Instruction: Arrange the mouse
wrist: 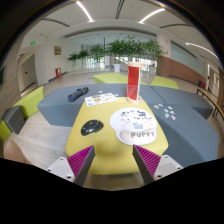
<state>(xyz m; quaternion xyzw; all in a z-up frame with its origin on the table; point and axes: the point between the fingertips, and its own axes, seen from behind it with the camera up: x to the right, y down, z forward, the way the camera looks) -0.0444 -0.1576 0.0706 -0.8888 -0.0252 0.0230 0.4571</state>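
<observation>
Several tables filled a wide, bright hall, with strip lights running across the ceiling and a row of green plants standing along the far side. Grey tabletops flanked a yellow table that stretched straight ahead of the gripper. On that yellow surface lay a round white mat printed with a small figure and dark lettering, just ahead of the fingers and a little toward the right one. To the left of the mat, apart from it, sat the black mouse, resting on the yellow table on its own, beyond the left finger and not between the two. Farther back stood a tall red upright object, its lower part hard to make out. A sheet of white paper lay near it on the left, and a dark object lay on the grey top beyond that; what it was could not be told. Small white items were scattered on the grey top to the right. The gripper's two fingers stood spread wide, their purple pads facing inward with only bare table between them, holding nothing.
</observation>
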